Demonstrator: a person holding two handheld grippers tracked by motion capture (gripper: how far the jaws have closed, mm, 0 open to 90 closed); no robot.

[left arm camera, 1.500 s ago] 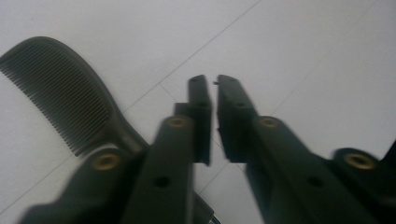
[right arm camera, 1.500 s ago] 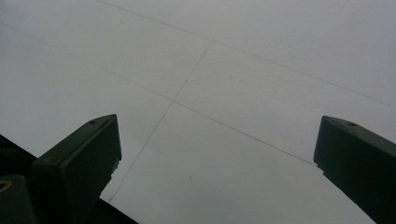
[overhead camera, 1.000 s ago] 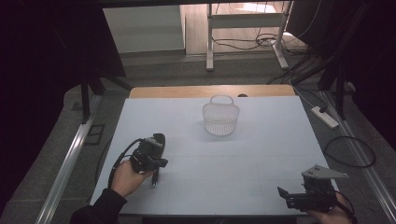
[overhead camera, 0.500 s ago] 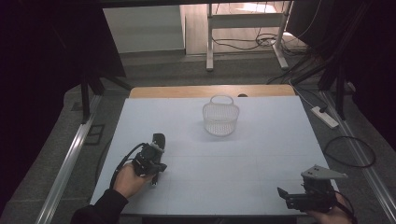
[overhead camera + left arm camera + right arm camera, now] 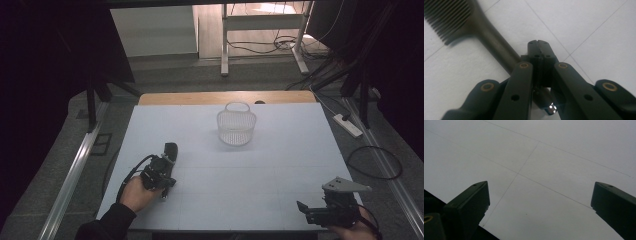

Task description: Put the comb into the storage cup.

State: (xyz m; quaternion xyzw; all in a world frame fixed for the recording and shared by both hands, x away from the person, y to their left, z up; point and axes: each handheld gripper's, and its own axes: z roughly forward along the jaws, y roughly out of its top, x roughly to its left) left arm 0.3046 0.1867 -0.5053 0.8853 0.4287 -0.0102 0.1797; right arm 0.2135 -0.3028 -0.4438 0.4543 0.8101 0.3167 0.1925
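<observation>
A dark comb (image 5: 461, 17) lies flat on the white table (image 5: 260, 170); its toothed head (image 5: 170, 149) sticks out past my left gripper (image 5: 166, 161). In the left gripper view my left gripper (image 5: 539, 43) has its jaws pressed together just above the comb's handle (image 5: 496, 47), with nothing between them. The handle runs under the jaws to a shiny end (image 5: 552, 108). My right gripper (image 5: 303, 207) rests at the table's near right corner. Its jaws (image 5: 539, 192) stand wide apart over bare table.
A white mesh basket (image 5: 236, 127) with a handle stands upright at the table's far middle. A wooden strip (image 5: 225, 97) borders the far edge. Cables and a power strip (image 5: 347, 125) lie on the floor to the right.
My left hand and gripper have drawn back slightly toward the near edge; the comb stays where it was. The right gripper has not moved.
</observation>
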